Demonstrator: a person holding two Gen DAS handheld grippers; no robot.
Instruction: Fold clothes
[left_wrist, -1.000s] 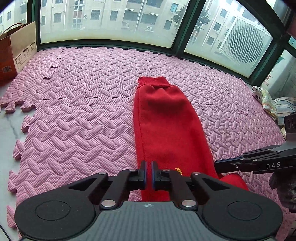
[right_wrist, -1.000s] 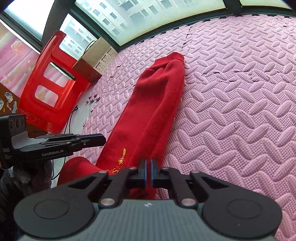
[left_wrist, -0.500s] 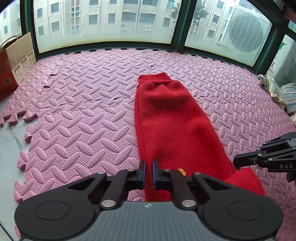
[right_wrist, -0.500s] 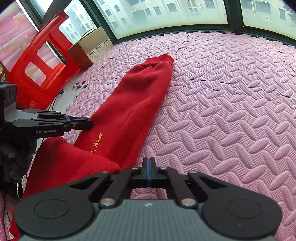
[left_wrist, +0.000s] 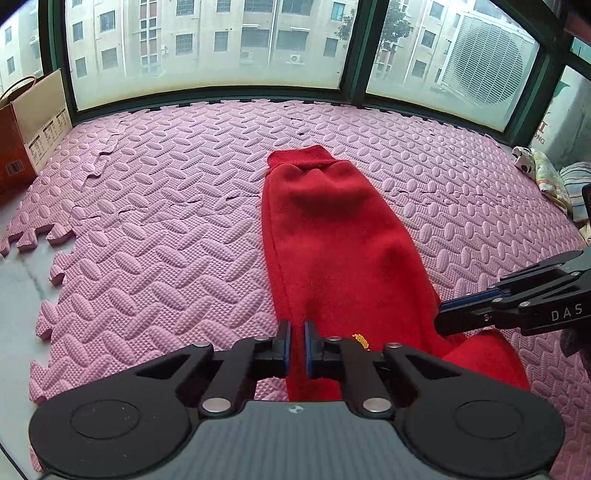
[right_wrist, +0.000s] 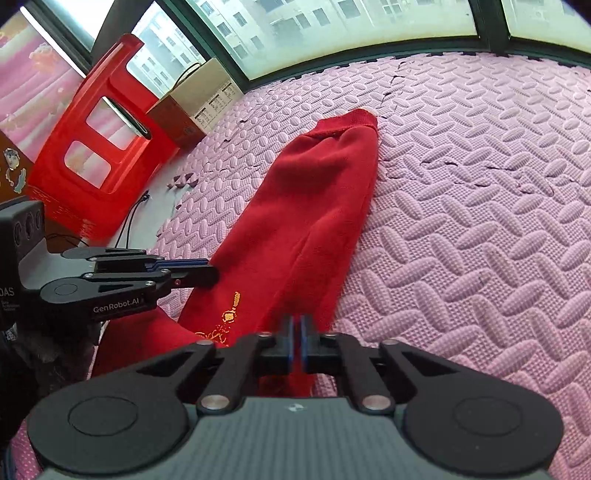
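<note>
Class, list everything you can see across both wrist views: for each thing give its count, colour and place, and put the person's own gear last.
red garment: one, red with small gold embroidery, stretched lengthwise on the mat, cuffed end toward the windows
foam mat: one floor of interlocking tiles, pink, under the garment
cardboard box: one, brown and orange, left of the mat by the window
plastic stool: one, red, beside the box
folded cloths: small pile, pale patterned and striped, at the mat's right edge
windows: dark green frames, along the far side
left gripper: one, black, shut on the garment's near end
right gripper: one, black, shut on the garment's near end
</note>
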